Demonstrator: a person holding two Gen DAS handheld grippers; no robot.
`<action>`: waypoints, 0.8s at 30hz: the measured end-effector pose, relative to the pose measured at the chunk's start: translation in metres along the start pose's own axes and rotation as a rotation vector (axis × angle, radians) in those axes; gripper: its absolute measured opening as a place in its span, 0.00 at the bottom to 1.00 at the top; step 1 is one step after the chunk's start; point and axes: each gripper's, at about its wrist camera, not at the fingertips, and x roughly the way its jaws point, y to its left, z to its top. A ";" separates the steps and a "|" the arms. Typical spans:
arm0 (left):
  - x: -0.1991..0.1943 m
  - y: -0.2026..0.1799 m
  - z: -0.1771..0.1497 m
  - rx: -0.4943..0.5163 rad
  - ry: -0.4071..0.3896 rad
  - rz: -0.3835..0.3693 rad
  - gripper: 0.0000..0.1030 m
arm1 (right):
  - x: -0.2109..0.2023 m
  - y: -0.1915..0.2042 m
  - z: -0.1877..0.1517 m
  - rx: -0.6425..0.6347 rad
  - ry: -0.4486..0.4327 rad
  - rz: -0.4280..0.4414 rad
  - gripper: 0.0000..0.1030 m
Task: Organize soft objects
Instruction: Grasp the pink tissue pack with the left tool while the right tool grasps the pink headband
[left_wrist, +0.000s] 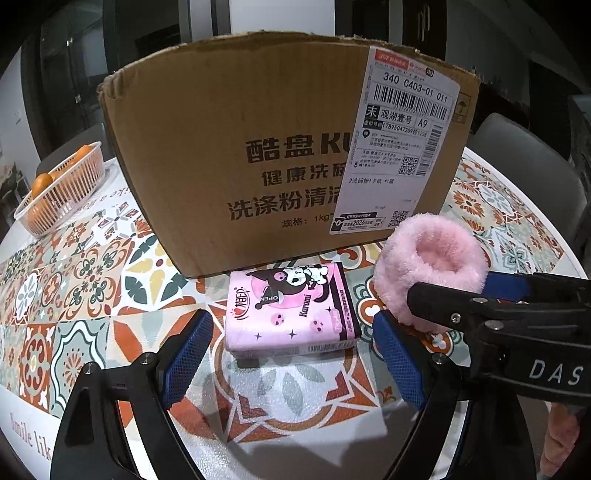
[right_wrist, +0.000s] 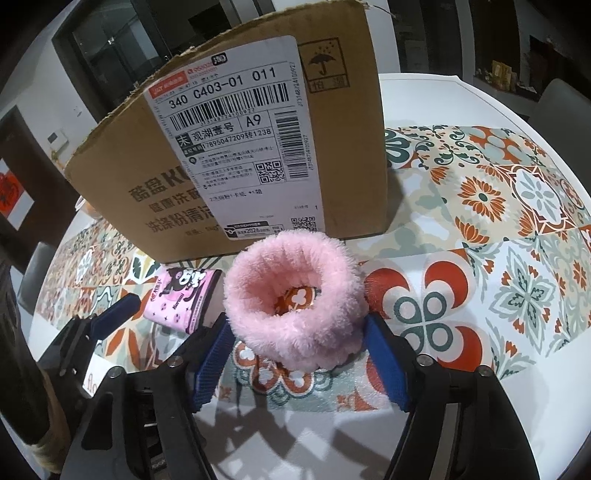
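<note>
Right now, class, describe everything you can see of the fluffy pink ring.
The fluffy pink ring is a thick plush loop, seemingly soft fleece. It stands on the patterned tablecloth, which shows through its hole. It sits before the cardboard box, right of the tissue pack, between the right gripper's open blue pads, contact unclear.

There are one cardboard box (left_wrist: 236, 155), one pink tissue pack (left_wrist: 291, 306), one pink fluffy ring (right_wrist: 293, 295), one basket (left_wrist: 62, 192) and two grippers.
</note>
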 end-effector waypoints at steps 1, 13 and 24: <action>0.001 -0.001 0.000 0.001 0.001 0.000 0.86 | 0.000 0.000 0.000 0.000 -0.001 0.000 0.64; 0.009 -0.002 0.002 0.022 0.008 0.018 0.72 | -0.001 -0.001 -0.001 0.006 -0.029 -0.003 0.34; -0.003 -0.001 -0.002 0.022 -0.013 0.018 0.71 | -0.006 -0.001 -0.006 0.026 -0.036 0.003 0.28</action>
